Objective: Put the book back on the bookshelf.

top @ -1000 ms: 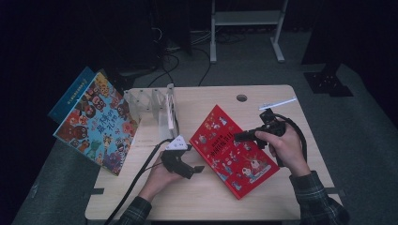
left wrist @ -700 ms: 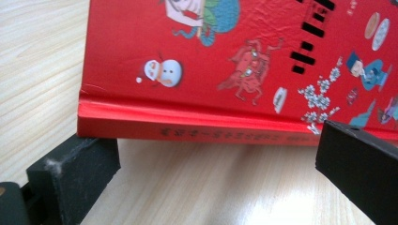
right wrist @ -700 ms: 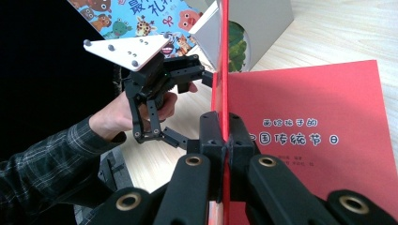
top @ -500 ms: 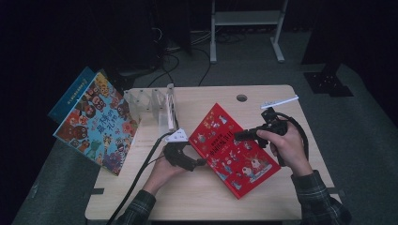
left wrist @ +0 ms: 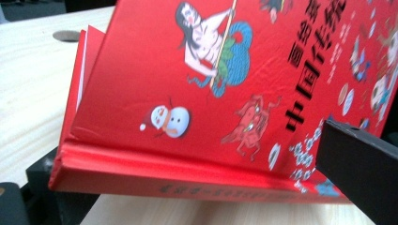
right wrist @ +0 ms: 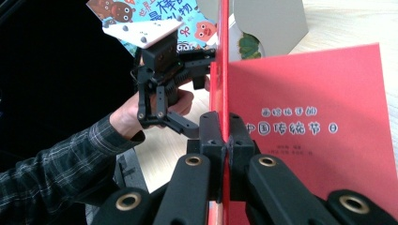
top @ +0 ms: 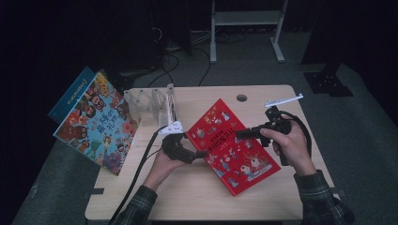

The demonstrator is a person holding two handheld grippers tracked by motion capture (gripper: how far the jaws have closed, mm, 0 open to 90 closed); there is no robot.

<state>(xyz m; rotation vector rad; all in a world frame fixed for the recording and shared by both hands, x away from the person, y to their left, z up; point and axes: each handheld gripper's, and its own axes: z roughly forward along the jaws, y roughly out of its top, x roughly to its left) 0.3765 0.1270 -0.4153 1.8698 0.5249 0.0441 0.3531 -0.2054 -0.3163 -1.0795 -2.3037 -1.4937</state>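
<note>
1. Red picture book (top: 231, 146) sits around the middle of the tabletop (top: 197, 197), a bit toward the right edge, turned diagonally so its corners point at the far and near edges. Front cover is full of little cartoon figures and Chinese lettering.
2. Right gripper (top: 240, 134) comes in from the right edge side, and in the right gripper view its jaws are clamped tight on the thin red cover (right wrist: 224, 70), one pad on each side, nothing but the cover between them.
3. That cover stands pretty much on edge in the right gripper view, with a red page carrying white characters showing beside it.
4. Left gripper (top: 202, 153) is at the book's left edge, held low over the tabletop by the person's left hand (top: 162, 166). In the left gripper view the spine and lower edge of the book (left wrist: 187, 117) fill the space between the jaws, one black jaw at the right over the cover, the other low at the left. Can't honestly tell whether they're squeezing it or just sitting around it.
5. Clear bookstand (top: 150, 104) stands near the far left corner of the tabletop, well apart from the red book.
6. Blue picture book (top: 96, 124) leans off the left edge of the tabletop beside that stand, cover facing up and tilted.
7. White strip (top: 283, 100) lies near the far right corner, just beyond the right hand (top: 291, 147).
</note>
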